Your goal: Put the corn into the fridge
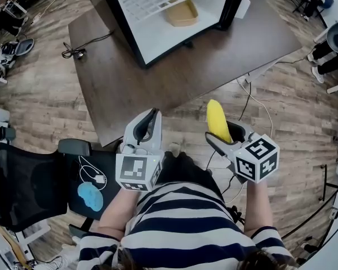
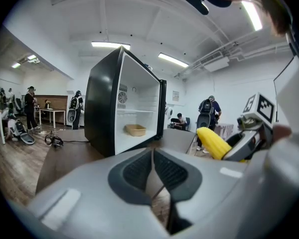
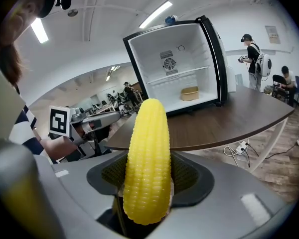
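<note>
"Was there room before the fridge [image 1: 174,24]?"
"Its door hung open toward the table's [image 1: 158,89] near edge, with bare tabletop in front"
"What did only the head view show?"
"A chair [image 1: 22,184] at the left"
"And the corn [image 3: 147,158]?"
"Upright, clamped between the right gripper's [image 1: 228,134] jaws, short of the table edge. The left gripper [image 2: 153,156] was closed on nothing"

Counted one corn [image 1: 218,120], one fridge [image 1: 158,38], one tan tray [image 1: 182,13]. Grippers numbered two: left gripper [image 1: 152,115], right gripper [image 1: 225,134]. One table [image 1: 158,86], one chair [image 1: 22,184].
</note>
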Available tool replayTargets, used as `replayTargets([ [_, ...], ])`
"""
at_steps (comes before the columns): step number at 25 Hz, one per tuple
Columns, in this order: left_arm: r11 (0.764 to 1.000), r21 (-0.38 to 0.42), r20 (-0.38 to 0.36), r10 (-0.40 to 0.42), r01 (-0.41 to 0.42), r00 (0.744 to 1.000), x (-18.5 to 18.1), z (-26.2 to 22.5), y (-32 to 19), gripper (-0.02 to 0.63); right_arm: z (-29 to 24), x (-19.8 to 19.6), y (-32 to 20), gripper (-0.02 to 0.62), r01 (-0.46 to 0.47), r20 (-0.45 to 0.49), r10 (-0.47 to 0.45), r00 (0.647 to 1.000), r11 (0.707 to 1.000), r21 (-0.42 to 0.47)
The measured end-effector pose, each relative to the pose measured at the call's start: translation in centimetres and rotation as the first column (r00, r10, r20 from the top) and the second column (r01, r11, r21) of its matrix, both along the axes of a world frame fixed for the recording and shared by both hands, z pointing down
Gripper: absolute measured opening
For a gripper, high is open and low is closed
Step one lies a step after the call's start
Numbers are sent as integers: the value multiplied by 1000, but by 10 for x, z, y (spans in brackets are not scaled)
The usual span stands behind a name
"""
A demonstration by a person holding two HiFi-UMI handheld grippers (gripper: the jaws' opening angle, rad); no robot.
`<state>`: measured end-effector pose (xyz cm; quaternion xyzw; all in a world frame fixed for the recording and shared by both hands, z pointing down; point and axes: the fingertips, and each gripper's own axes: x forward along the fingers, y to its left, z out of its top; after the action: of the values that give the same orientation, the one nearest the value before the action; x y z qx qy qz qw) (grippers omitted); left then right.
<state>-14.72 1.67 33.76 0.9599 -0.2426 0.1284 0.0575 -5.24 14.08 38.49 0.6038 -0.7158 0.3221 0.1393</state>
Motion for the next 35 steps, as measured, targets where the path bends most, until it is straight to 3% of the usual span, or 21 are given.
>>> replayTargets([
  [16,999,-43,-27,-17,16,999,22,5,-71,0,-18,22,-69,253,43,7,-43,999,999,-4],
  [25,1000,-25,-64,-14,12,998,29,1,-99,0,-21,33,-99,253,72,-64,-73,995,997,-22],
  [31,1000,1,-71,-24,24,997,49,-6,-104,0,-24,56,-116,253,132,-90,-132,987,991,-10],
  [35,996,14,-68,-83,85,994,67,-13,-111,0,-27,78,-134,253,208,-83,-207,975,978,4],
])
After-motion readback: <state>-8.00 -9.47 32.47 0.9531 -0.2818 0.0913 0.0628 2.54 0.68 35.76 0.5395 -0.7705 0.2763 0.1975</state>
